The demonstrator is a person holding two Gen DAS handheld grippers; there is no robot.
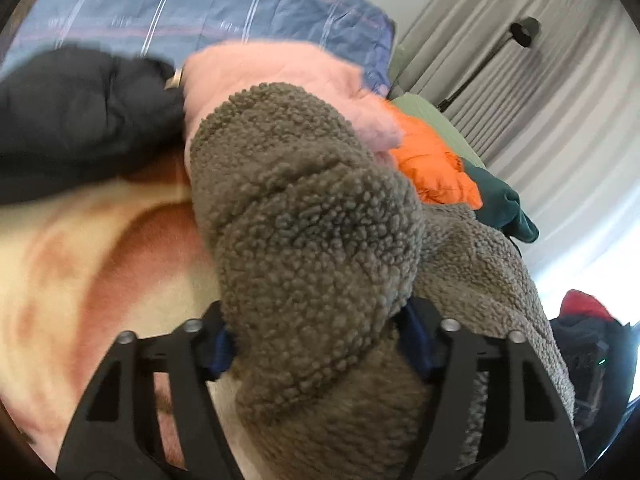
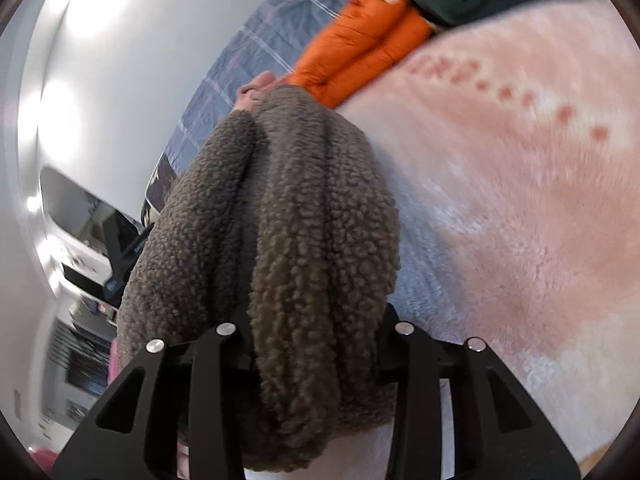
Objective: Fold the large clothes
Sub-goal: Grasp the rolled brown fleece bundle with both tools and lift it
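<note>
The fingers of the left gripper (image 1: 316,356) are clamped on a thick roll of the brown fleece (image 1: 304,216), which bulges up between them and hides their tips; the blue pads press in on both sides of the roll. Beyond the fingers the fleece rises in a bunched column, and more of it spills away to the right of them. Ahead of it lie a pink fluffy garment (image 1: 256,80), a black padded jacket (image 1: 76,116) off to the left, an orange puffer (image 1: 432,164) and a dark green garment (image 1: 504,204) to the right, all on a blue striped bedcover (image 1: 192,8). In the right wrist view the fingers of the right gripper (image 2: 316,356) likewise pinch a bunched fold of the same fleece, which stands up between them in deep ridges; to the right of the fingers spreads a pale pink blanket (image 2: 520,184), with the orange puffer beyond the fleece. Judging from this, both grippers hold the fleece lifted off the pile, so the step in hand looks like carrying it clear to spread it. The next move likely calls for drawing the two grips apart to stretch the bunched cloth flat before any fold.
</note>
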